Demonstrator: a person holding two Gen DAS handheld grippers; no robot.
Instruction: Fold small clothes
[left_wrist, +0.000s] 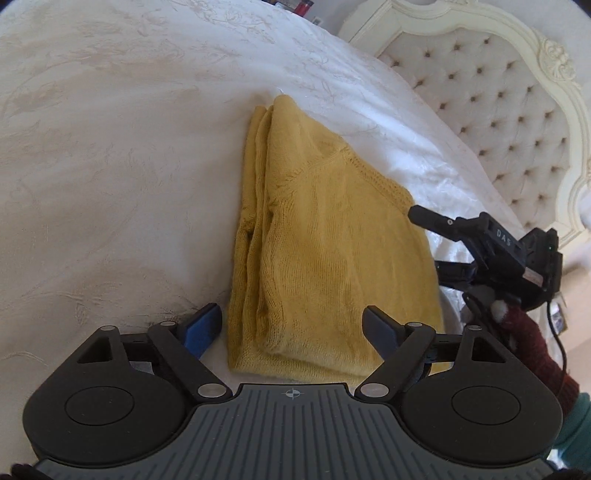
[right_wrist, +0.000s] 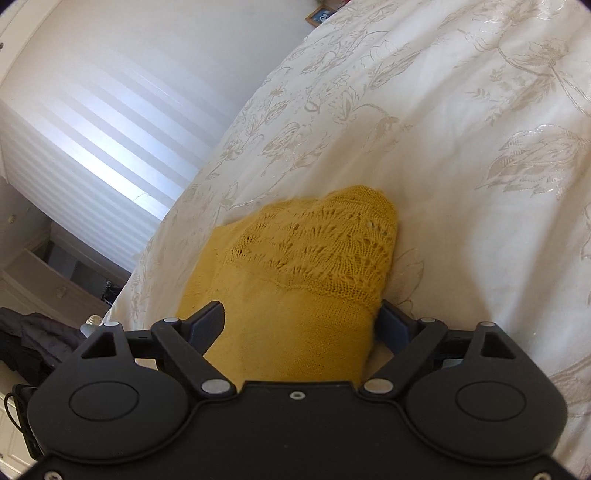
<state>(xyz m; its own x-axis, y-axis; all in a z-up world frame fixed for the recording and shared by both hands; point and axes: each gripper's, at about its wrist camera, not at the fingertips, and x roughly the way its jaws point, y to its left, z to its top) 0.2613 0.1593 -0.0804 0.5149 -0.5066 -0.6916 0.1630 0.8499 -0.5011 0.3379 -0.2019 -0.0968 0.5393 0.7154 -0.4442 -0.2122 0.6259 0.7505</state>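
— What carries everything here?

— A bed (left_wrist: 110, 155), spread with a cream cover (right_wrist: 461, 110) woven with a pale floral pattern (leaves and stems, slightly shiny). A tufted, cream-framed headboard (left_wrist: 498, 110) stands at one end.

— And what lies directly on it?

— One mustard-yellow knitted garment (left_wrist: 325, 236), folded into a long stack, its layered edges showing along one side. From the right wrist view its lace-patterned part (right_wrist: 325, 251) lies on top, toward the middle of the bed. The cover around it is bare and lightly creased near the headboard end.
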